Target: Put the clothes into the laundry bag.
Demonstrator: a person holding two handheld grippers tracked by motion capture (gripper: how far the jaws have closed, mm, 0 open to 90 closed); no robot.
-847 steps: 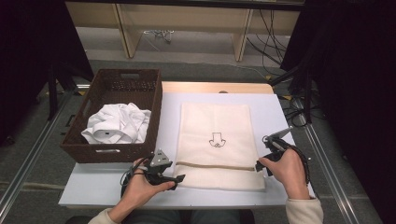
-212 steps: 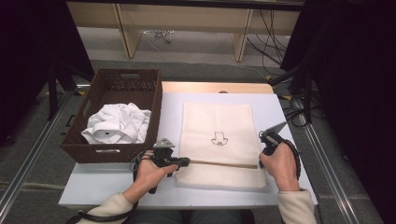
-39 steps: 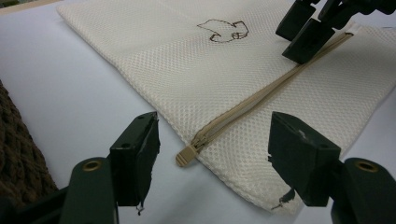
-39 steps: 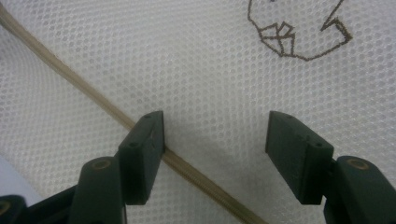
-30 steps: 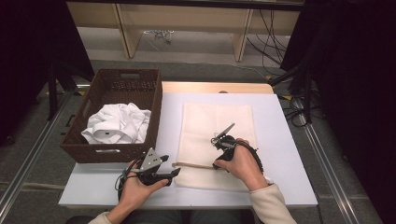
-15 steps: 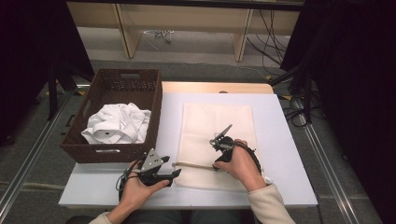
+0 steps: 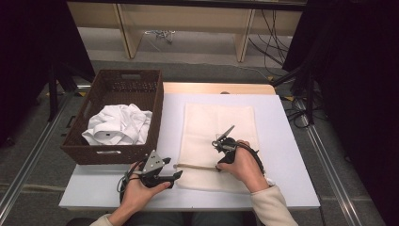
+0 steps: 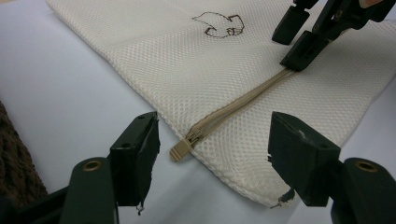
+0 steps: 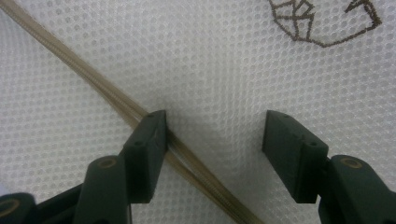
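Note:
A cream mesh bag lies flat on the white table, with a tan zipper running across its near end. My left gripper rests at the bag's near left corner. In the left gripper view it stands open, and the zipper pull lies on the table just ahead between the jaws, untouched. My right gripper points down onto the middle of the zipper. It is open, its tips pressed on the mesh, one jaw resting on the zipper line.
A dark woven basket holding crumpled white cloth stands at the table's left. A brown outline print marks the bag beyond the zipper. Cables trail on the floor at the far right.
Since several seconds ago my right gripper has moved left along the zipper, from the bag's right edge to its middle. Over the last second neither hand has moved.

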